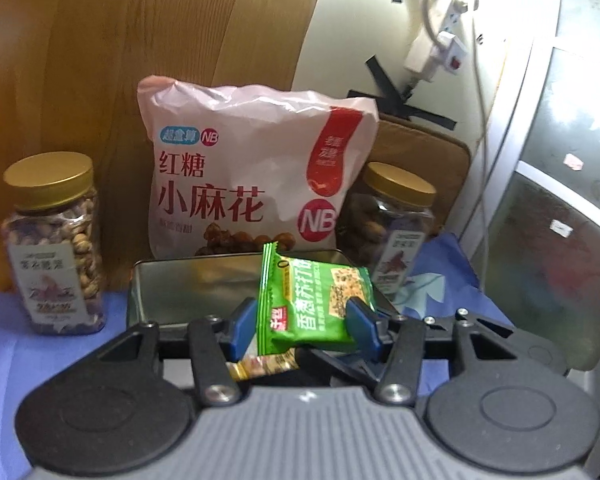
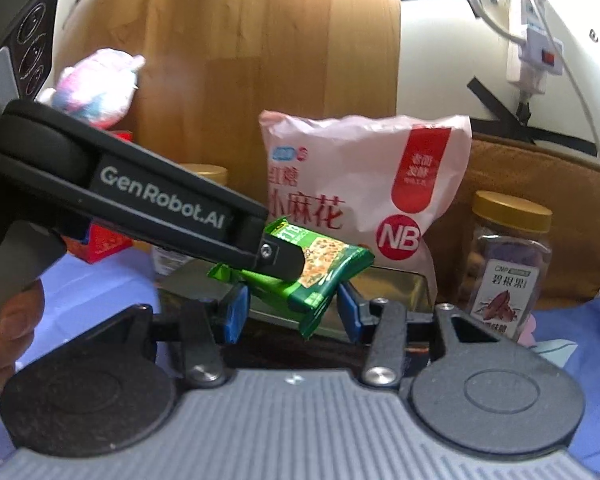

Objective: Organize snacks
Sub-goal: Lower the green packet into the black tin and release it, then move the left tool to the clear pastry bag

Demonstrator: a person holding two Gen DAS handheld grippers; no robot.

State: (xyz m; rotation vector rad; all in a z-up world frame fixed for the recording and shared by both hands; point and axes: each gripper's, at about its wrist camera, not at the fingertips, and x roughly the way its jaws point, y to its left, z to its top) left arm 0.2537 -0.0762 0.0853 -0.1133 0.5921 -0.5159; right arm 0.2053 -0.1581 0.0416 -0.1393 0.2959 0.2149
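My left claw [image 1: 304, 326] is pinched onto the green foil cracker packet [image 1: 320, 300], which hangs just above the near rim of the open silver metal tin [image 1: 168, 284]. My right claw [image 2: 290, 312] stands spread, its blue pads [image 2: 233, 314] either side of the packet's lower end but not touching it. Behind the tin leans the big pink snack bag [image 1: 244, 176], with a gold-lidded clear nut jar [image 1: 54, 244] left of the tin and another gold-lidded jar [image 1: 396, 228] right of it, leaving only narrow gaps.
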